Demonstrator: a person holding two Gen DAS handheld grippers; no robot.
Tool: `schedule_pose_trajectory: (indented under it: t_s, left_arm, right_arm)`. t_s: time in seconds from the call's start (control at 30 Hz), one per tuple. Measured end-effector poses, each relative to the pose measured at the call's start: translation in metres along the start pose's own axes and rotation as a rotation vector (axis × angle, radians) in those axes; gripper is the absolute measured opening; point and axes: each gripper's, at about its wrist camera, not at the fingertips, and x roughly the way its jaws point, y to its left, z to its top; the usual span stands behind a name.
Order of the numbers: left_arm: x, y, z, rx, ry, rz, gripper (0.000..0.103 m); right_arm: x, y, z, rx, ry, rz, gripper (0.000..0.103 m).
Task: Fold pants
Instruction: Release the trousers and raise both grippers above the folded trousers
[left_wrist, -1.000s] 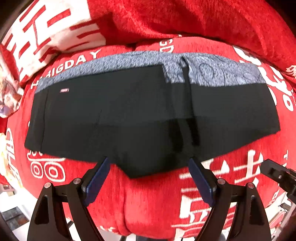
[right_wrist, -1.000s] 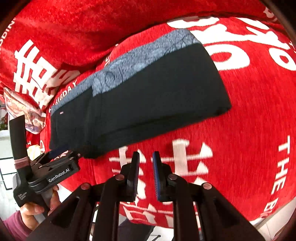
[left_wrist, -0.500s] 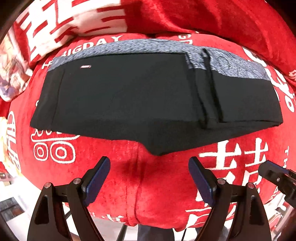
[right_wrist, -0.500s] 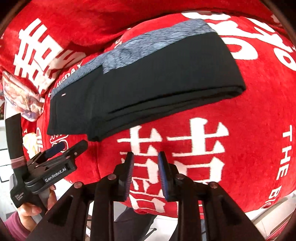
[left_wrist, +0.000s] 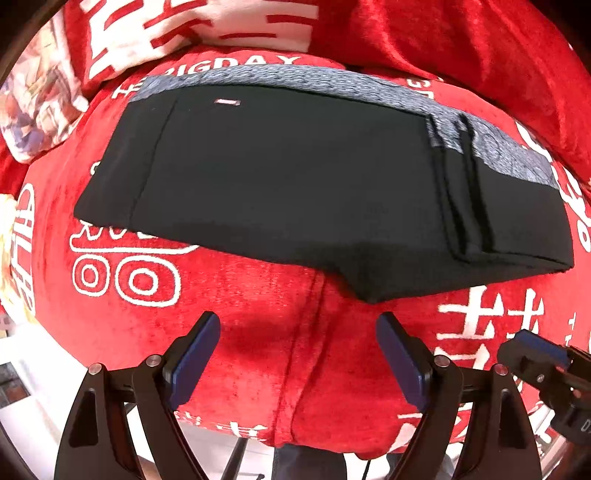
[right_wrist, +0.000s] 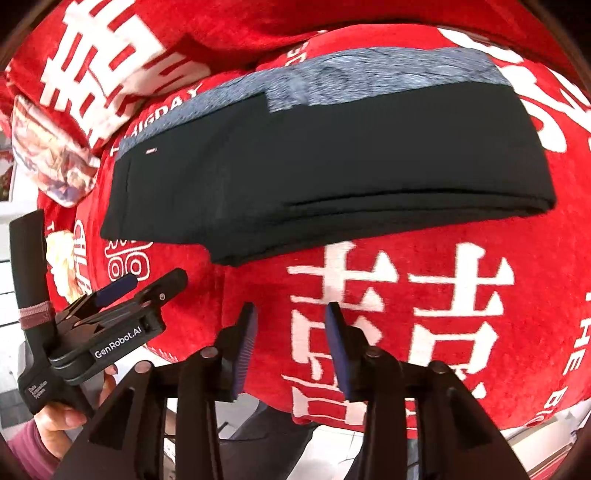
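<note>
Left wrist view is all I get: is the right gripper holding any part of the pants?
Observer: No. The right gripper has nothing between its jaws, which are opening, over the red cover short of the pants.
Operator: What carries the left gripper?
Observer: A hand around the handle of the left gripper.
Operator: And the near edge on the right?
Observer: Several layers lie stacked there, evenly.

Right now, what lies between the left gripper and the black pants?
Only bare red cover separates the left gripper from the pants, in the left wrist view.
</note>
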Motion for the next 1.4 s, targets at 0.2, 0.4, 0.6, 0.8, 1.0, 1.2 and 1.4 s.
schedule_pose_trajectory:
  t_s: [0.2,0.4,0.6,0.8,1.0,1.2,1.4]
  left_arm:
    - [0.004,0.024,0.004,-0.051,0.001,-0.002,0.087]
    - [0.009,0.044,0.007,-0.087,-0.006,0.001,0.087]
    - [0.012,0.053,0.006,-0.117,-0.008,-0.009,0.103]
    - [0.015,0.058,0.005,-0.136,0.001,-0.001,0.103]
    - [0.018,0.062,0.002,-0.149,0.008,0.003,0.103]
    - [0.024,0.065,0.002,-0.159,0.015,0.014,0.103]
    - [0.020,0.065,0.000,-0.151,0.015,0.002,0.103]
  right_arm:
    - [0.005,0.021,0.005,-0.060,0.017,-0.036,0.060]
    - [0.011,0.038,0.014,-0.100,0.034,-0.069,0.065]
    - [0.014,0.052,0.021,-0.147,0.038,-0.091,0.076]
    - [0.012,0.065,0.022,-0.225,-0.022,-0.178,0.098]
    - [0.013,0.066,0.026,-0.254,-0.008,-0.257,0.102]
    - [0.011,0.061,0.023,-0.245,-0.006,-0.300,0.102]
    - [0.008,0.054,0.019,-0.227,-0.003,-0.301,0.102]
